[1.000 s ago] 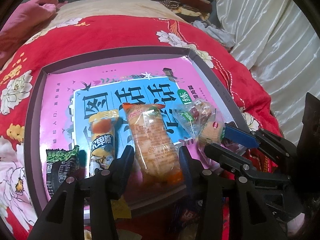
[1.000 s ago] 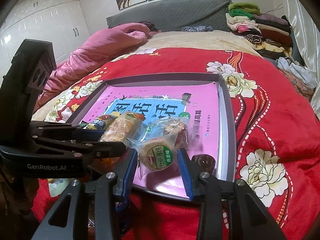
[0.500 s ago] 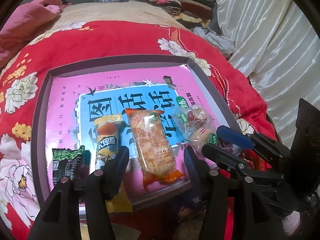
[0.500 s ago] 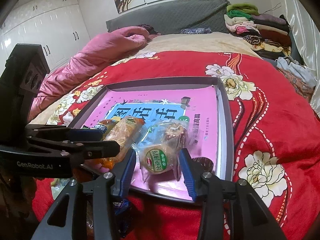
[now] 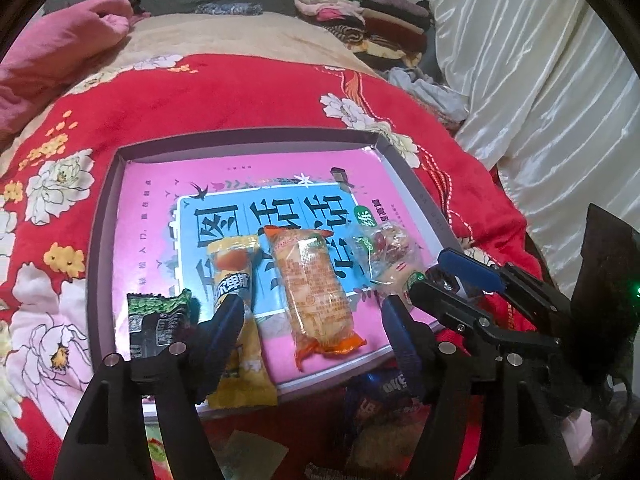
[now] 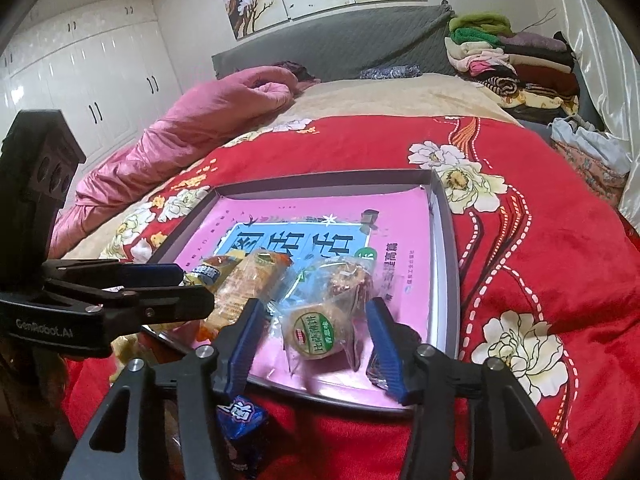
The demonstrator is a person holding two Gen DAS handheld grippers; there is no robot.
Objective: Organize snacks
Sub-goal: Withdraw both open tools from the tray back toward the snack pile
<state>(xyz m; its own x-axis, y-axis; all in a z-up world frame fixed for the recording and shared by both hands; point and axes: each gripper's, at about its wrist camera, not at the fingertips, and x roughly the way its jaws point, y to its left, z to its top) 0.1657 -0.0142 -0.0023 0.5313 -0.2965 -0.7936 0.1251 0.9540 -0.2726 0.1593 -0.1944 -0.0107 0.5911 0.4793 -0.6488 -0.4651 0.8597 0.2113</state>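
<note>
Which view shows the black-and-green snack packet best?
Left wrist. The black-and-green packet lies in plain sight at the tray's near left corner, beside the left gripper, print and crimped top visible. In the right wrist view the left gripper's body covers that corner, so the packet cannot be made out there.

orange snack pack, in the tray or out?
In. The orange snack pack lies flat inside the tray, between the open left gripper fingers, whose jaws have just been opening; pads clear of it.

Glossy plastic wrappers cover the snacks [image 5: 310, 284] on the tray's [image 5: 105, 216] shiny pink paper liner; beneath the tray, the red blanket [image 5: 224, 96] looks plush. Beyond the blanket, satin curtains [image 5: 532, 80] gleam.
</note>
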